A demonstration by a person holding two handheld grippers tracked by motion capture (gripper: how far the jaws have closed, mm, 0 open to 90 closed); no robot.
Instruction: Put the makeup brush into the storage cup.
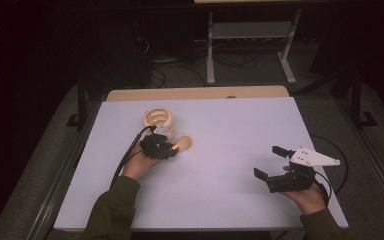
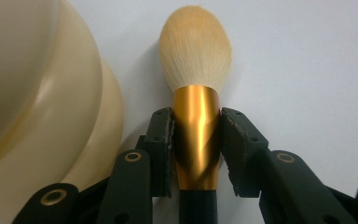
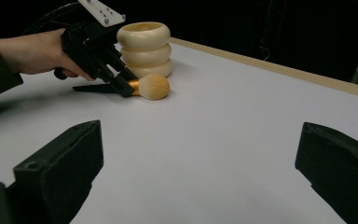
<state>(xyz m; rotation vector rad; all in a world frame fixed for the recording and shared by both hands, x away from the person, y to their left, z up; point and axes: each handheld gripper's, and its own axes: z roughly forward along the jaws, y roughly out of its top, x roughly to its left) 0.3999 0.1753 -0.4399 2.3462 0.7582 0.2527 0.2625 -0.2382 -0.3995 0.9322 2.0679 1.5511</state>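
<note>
While the left gripper (image 2: 196,154) clamps the gold ferrule of the fluffy cream-bristled makeup brush (image 2: 196,70) | brush lies flat on bench, bristles forward, just right of cream ribbed ceramic holder (image 1: 158,120) | right gripper (image 1: 275,165) wide open, empty, well apart.

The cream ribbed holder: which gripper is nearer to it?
Left. The left gripper sits right beside the holder, shut on the brush. The right gripper rests open, far across the table.
</note>
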